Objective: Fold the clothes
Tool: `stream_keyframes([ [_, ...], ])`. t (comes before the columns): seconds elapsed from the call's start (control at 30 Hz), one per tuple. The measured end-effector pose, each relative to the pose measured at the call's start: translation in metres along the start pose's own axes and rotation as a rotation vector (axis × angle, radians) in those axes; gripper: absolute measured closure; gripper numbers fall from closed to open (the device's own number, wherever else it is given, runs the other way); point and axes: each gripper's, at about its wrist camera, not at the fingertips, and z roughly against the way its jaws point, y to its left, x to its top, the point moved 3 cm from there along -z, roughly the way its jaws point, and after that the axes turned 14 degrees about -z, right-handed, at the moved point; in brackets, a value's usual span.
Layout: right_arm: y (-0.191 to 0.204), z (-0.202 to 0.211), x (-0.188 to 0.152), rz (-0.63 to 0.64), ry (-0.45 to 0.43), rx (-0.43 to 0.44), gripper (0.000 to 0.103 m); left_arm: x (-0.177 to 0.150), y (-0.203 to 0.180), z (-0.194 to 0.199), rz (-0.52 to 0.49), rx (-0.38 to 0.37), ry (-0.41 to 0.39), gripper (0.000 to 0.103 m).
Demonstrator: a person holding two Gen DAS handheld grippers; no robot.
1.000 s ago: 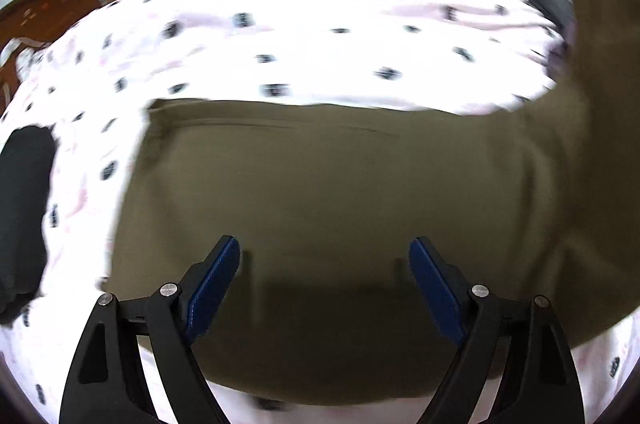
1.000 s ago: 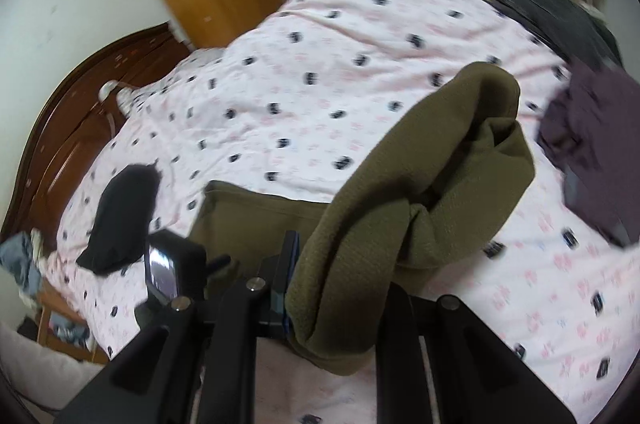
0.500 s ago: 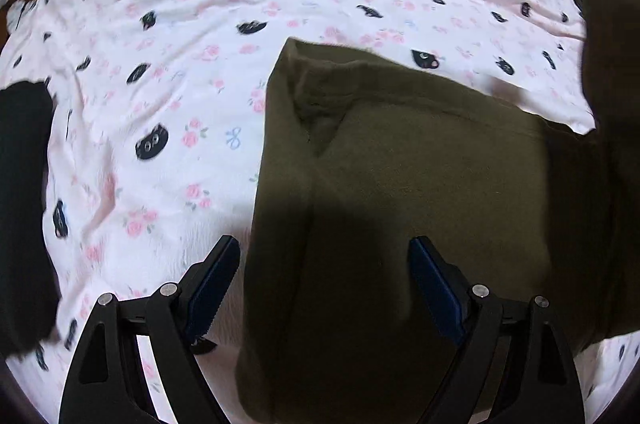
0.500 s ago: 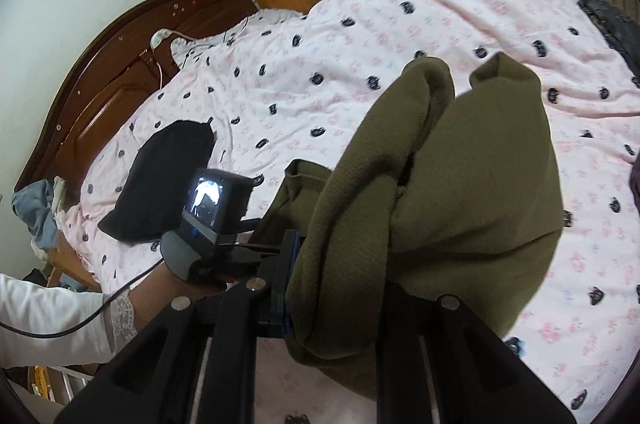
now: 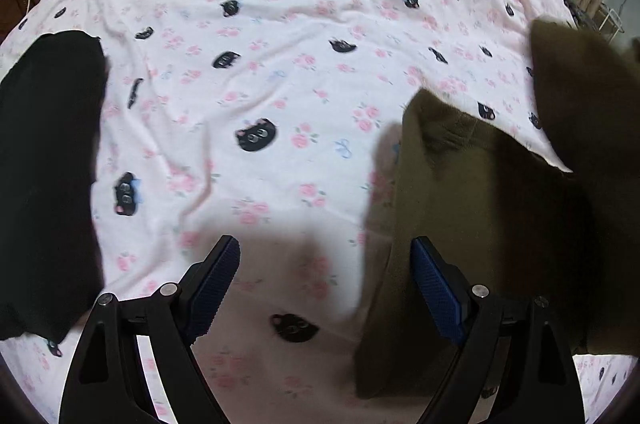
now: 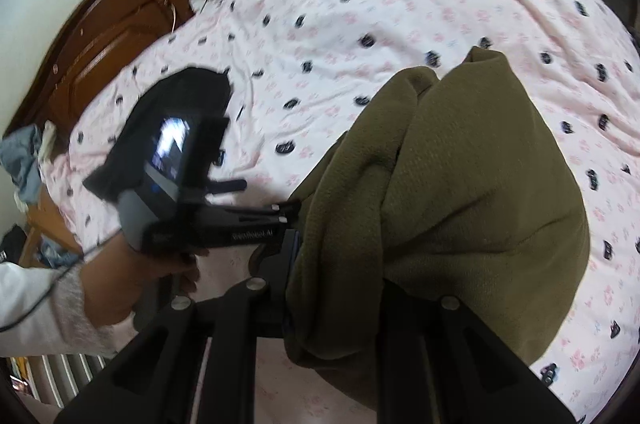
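2 grippers | L gripper [image 5: 324,280] fingers apart, empty | R gripper [image 6: 340,288] fingers clamped on olive garment [image 6: 472,191] | over bedsheet [image 5: 280,23]

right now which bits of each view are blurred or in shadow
Left wrist view: olive garment edges smear with motion, and a soft shadow darkens the bedsheet between the open jaws. Right wrist view: the left gripper and its screen are blurred.

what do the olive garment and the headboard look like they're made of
Olive garment: probably fleece or a soft knit, matte; its surface shows a fine nubbly grain and it bunches in thick folds.
Headboard: apparently wood with a dark reddish glossy finish; it has raised curved panels and catches some light.
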Motion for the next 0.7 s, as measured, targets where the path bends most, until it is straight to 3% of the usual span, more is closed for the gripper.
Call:
stream_keyframes([
  [0.37,0.022,-0.100,-0.014,0.032,0.159,-0.174,0.081,-0.008,0.060,0.026,0.104,0.031,-0.043,0.019],
  [0.43,0.028,-0.110,-0.017,0.039,0.180,-0.202,0.069,-0.009,0.069,0.030,0.115,0.037,-0.051,0.019],
  [0.5,0.042,-0.118,-0.020,0.060,0.195,-0.210,0.038,-0.008,0.076,0.035,0.127,0.043,-0.061,0.019],
  [0.57,0.058,-0.121,-0.024,0.086,0.194,-0.210,0.023,-0.005,0.081,0.039,0.134,0.051,-0.072,0.019],
  [0.7,0.081,-0.118,-0.030,0.105,0.172,-0.203,0.022,0.006,0.089,0.050,0.138,0.054,-0.095,0.019],
])
